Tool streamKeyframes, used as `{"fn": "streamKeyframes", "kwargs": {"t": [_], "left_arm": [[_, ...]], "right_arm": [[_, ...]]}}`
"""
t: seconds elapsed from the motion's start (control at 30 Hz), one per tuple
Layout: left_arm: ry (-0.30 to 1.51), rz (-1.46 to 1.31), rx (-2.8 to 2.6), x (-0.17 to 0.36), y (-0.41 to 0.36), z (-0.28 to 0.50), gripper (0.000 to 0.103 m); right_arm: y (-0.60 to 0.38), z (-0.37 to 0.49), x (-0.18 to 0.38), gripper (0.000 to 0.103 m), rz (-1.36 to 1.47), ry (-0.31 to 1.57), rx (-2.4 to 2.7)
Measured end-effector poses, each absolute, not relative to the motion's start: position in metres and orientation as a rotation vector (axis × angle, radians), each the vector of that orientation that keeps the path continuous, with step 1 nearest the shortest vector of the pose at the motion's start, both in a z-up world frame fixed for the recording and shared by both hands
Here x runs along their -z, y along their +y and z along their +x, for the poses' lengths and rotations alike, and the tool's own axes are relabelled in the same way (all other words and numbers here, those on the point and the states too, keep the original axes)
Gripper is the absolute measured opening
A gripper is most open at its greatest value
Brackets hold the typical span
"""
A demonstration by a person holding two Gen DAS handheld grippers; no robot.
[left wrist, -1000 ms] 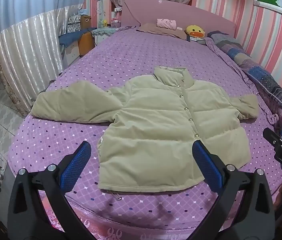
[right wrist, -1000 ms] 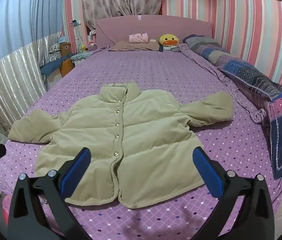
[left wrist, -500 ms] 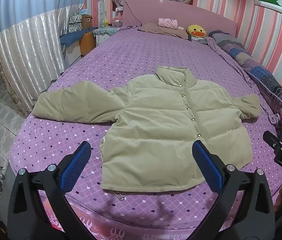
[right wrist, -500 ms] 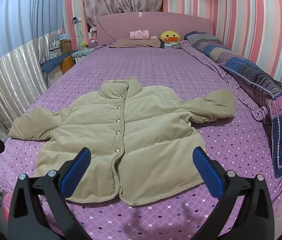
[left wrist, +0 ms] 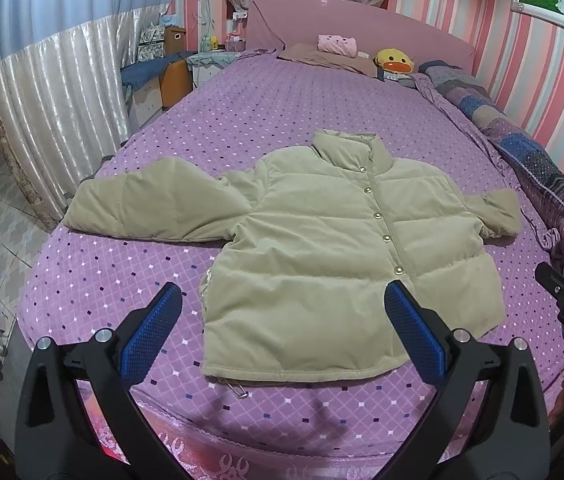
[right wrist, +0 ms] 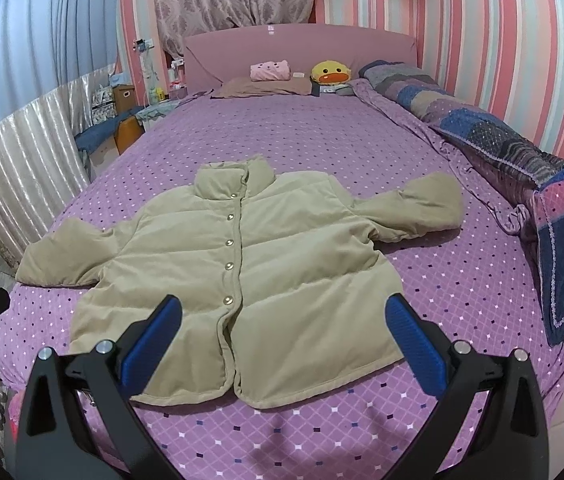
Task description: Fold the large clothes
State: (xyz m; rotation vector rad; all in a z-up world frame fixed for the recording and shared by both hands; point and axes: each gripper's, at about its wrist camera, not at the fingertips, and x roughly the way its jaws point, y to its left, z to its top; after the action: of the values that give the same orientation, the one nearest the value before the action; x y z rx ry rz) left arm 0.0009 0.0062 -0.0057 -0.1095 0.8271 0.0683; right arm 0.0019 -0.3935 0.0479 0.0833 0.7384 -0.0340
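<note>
Jacket (left wrist: 322, 248) spread flat on purple diamond-quilted bed (left wrist: 241, 120), pink striped walls (right wrist: 502, 48), both grippers (left wrist: 282, 320) (right wrist: 282, 320) wide open, empty.

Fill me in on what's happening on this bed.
A person holds a two-finger gripper in each hand, about to fold a beige jacket. It lies buttoned and face up on the purple bed, both sleeves spread out to the sides. The left gripper and right gripper are both open, above the jacket's hem at the foot of the bed. Neither touches the jacket, so no fold has been made.
</note>
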Motion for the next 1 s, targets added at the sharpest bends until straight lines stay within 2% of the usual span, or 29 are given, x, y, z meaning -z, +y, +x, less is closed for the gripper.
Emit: {"fn": "streamKeyframes", "kwargs": {"t": [1.0], "left_arm": [[0.829, -0.102, -0.067, 0.0029, 0.0052, 0.0014, 0.100]], "right_arm": [[-0.3985, -0.0039, -0.0394, 0.101, 0.111, 0.750, 0.057]]}}
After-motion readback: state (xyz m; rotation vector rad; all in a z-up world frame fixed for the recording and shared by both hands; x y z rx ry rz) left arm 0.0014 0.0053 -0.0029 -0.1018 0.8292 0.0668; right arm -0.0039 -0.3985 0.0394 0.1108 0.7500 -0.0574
